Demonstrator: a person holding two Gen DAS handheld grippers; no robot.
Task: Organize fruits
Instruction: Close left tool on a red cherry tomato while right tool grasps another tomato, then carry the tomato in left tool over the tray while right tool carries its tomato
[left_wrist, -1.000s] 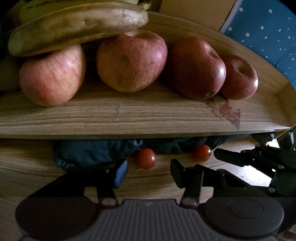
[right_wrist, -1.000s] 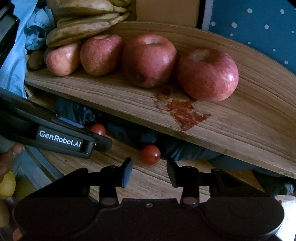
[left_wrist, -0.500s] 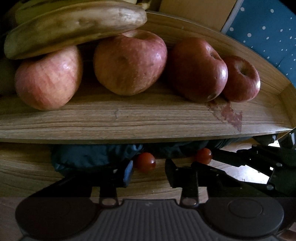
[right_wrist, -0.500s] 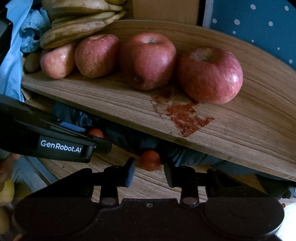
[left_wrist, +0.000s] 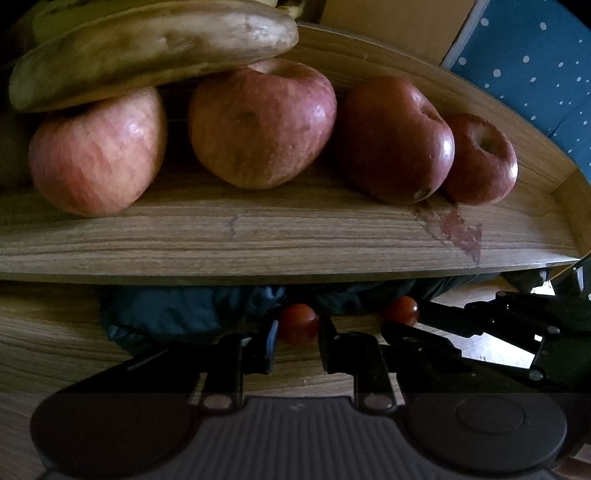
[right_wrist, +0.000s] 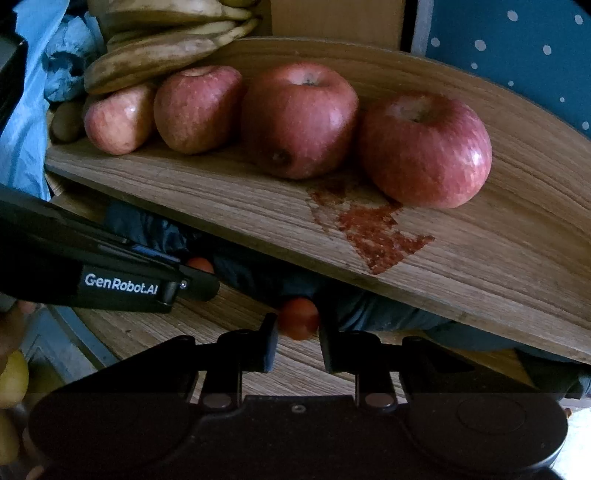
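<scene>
Two small red cherry tomatoes lie on the lower wooden board under a raised wooden tray (left_wrist: 295, 236). My left gripper (left_wrist: 298, 338) points down at one cherry tomato (left_wrist: 298, 323), its jaws closing with both pads pressed against the tomato's sides. My right gripper (right_wrist: 297, 341) has the other cherry tomato (right_wrist: 298, 318) in the same way, jaws closing and pads on it. In the left wrist view the right gripper (left_wrist: 402, 323) holds its tomato (left_wrist: 402, 309) at the right. Several red apples (left_wrist: 262, 125) stand in a row on the tray.
Spotted bananas (left_wrist: 147, 48) rest on the left apples. A dark blue cloth (left_wrist: 177, 310) is bunched under the tray behind the tomatoes. A reddish stain (right_wrist: 373, 232) marks the tray. Blue plastic (right_wrist: 26, 122) is at far left, yellow fruit (right_wrist: 13, 380) at lower left.
Both grippers' fingers have drawn together, each pair going from apart around its cherry tomato to pressed against it. The hands have barely shifted.
</scene>
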